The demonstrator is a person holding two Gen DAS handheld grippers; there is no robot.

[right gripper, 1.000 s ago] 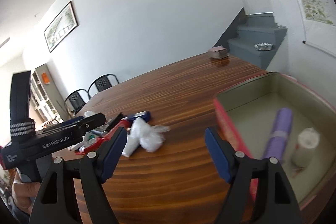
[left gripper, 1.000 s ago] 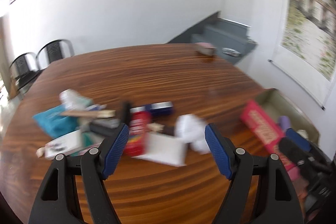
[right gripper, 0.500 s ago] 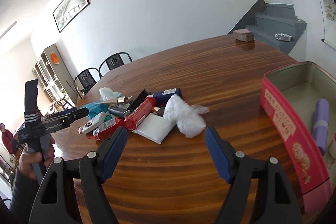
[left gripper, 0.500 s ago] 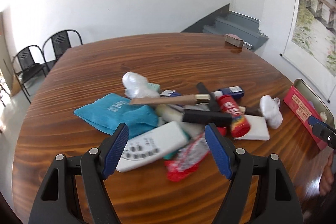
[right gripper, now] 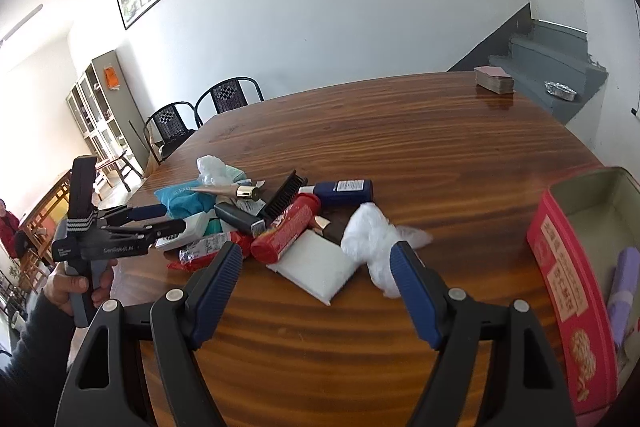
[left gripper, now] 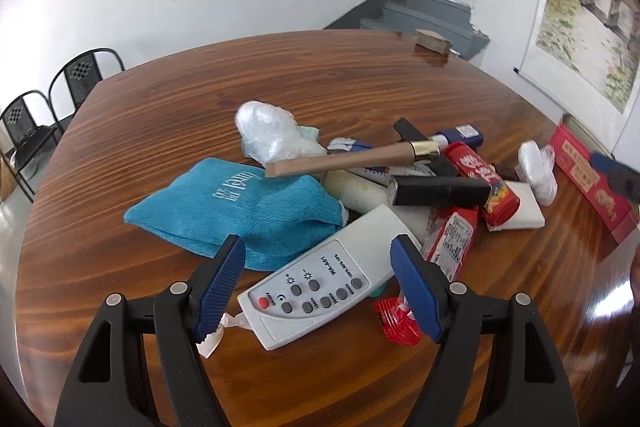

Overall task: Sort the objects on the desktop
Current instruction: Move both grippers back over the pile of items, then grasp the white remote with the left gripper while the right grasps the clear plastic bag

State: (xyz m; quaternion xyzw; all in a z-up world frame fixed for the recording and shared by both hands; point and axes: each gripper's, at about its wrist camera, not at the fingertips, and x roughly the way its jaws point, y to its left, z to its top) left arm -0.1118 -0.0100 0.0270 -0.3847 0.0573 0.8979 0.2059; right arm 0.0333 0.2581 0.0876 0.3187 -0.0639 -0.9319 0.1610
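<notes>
In the left wrist view, the left gripper (left gripper: 316, 287) stands wide open and holds nothing; the white rectangular plastic remote control (left gripper: 324, 277) lies on the brown wooden table (left gripper: 160, 99) directly between and under its blue fingers (left gripper: 222, 283). The long axis of the remote runs diagonally, from the near left to the far right, so it does not cross the jaws squarely, and I judge that the wrist must roll a little before closing. Behind it lie the folded blue cloth (left gripper: 236, 211) and the rest of the pile. In the right wrist view, the right gripper (right gripper: 316, 285) is also wide open and empty; the flat white square packet (right gripper: 316, 269) lies just ahead of it, with the red cardboard box (right gripper: 568, 291) at the right. The left gripper is much nearer to the remote.
</notes>
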